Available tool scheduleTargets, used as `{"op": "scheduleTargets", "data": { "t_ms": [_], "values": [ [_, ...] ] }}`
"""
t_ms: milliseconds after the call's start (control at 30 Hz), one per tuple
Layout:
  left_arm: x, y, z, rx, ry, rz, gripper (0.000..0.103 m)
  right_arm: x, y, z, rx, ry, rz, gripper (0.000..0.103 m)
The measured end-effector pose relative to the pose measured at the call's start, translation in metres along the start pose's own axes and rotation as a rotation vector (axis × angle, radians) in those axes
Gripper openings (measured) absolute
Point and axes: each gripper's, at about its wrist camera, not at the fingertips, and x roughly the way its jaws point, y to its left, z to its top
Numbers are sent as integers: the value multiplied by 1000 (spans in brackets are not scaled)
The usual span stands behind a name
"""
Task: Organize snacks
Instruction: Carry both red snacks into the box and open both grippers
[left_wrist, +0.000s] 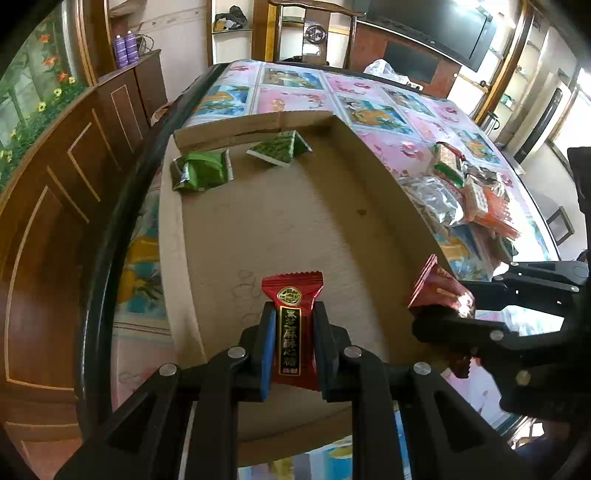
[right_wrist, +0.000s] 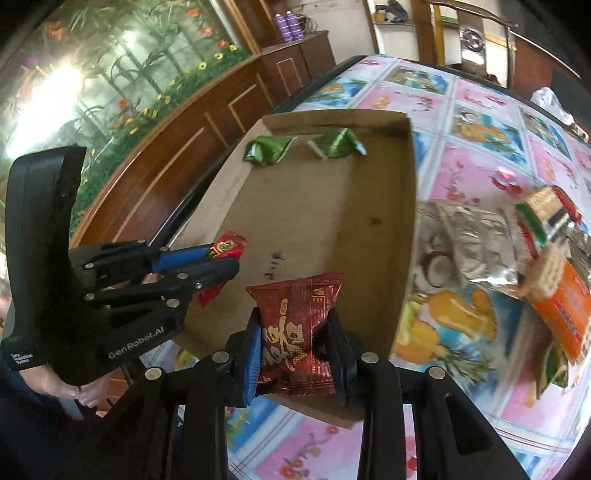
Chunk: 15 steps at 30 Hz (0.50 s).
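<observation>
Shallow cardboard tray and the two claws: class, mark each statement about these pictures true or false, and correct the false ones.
1. The left claw grips a narrow red candy wrapper with a black and gold label. True.
2. The right claw is empty. False: it is shut on a dark red snack packet with gold lettering.
3. Two green foil packets lie at the far end of the shallow brown cardboard tray. True.
4. The tray sits on a bare wooden table. False: it rests on a pink and blue picture-patterned tablecloth.
5. A pile of mixed snack packets lies outside the tray. True.
</observation>
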Motion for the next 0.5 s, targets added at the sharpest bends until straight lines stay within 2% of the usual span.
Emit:
{"op": "scheduleTargets", "data": {
  "t_ms": [500],
  "values": [
    [5, 3, -4, 44, 7, 66, 18, 30, 2, 6, 12, 49, -28, 35]
  ]
}}
